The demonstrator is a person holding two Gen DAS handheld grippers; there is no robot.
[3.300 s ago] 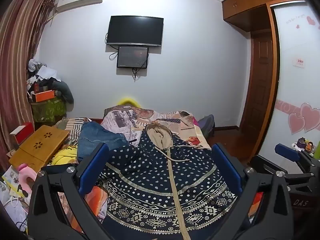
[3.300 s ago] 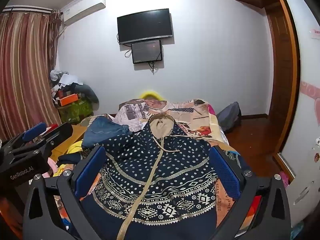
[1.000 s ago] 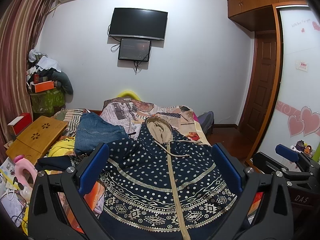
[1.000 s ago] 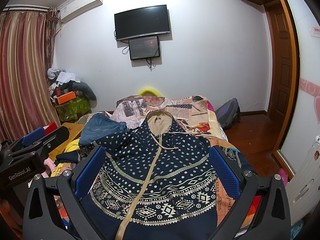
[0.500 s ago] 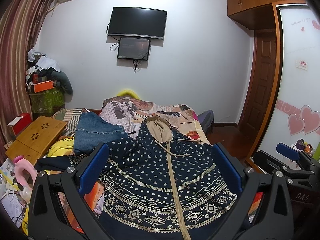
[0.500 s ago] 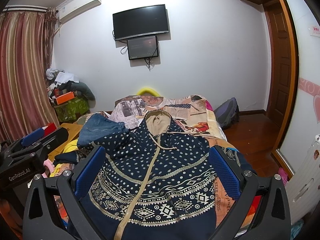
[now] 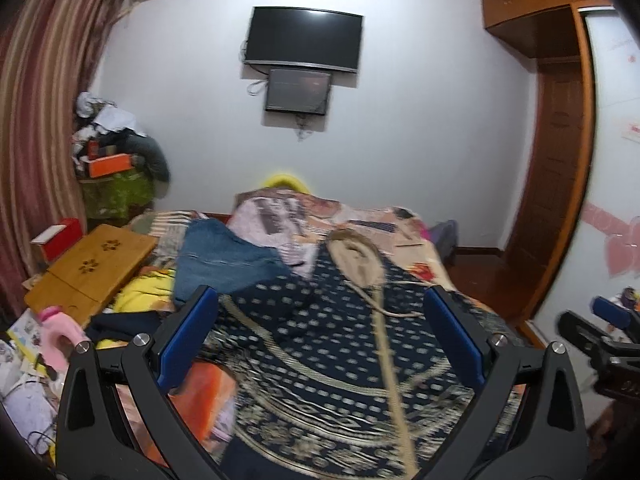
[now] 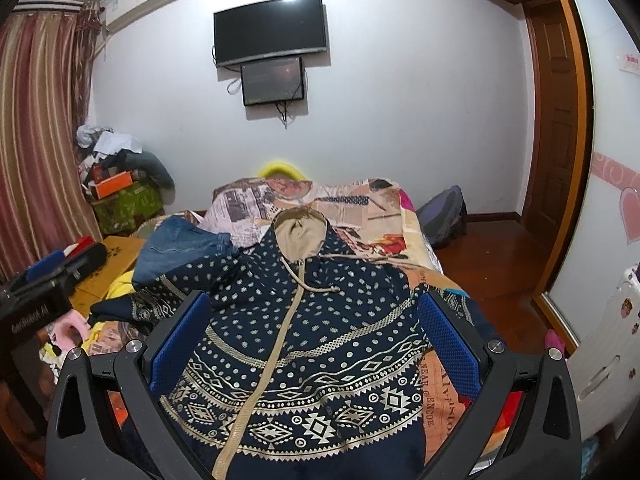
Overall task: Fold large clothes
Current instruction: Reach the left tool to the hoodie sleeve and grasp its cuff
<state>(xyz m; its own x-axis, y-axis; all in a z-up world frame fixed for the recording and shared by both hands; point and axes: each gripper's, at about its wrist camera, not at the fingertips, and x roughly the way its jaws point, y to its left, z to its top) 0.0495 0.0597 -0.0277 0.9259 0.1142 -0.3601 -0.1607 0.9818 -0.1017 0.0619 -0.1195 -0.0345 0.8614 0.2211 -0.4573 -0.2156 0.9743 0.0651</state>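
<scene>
Item: navy hooded garment (image 8: pixel 304 344), white-dotted with gold geometric bands, tan hood and zip strip; spread front-up on the bed (image 8: pixel 384 216), filling the centre and lower half of both views, hood toward the far wall.

Left gripper (image 7: pixel 320 344): jaws spread wide, blue pads either side of the garment in the lower frame, grasping nothing; view motion-blurred.

Right gripper (image 8: pixel 316 344): jaws likewise released, pads flanking the garment's patterned chest.

Adjacent: folded jeans (image 8: pixel 180 244), centre left, beside the hood. Wooden lap table (image 7: pixel 92 272), left edge. Wall television (image 8: pixel 272 36), upper centre.
</scene>
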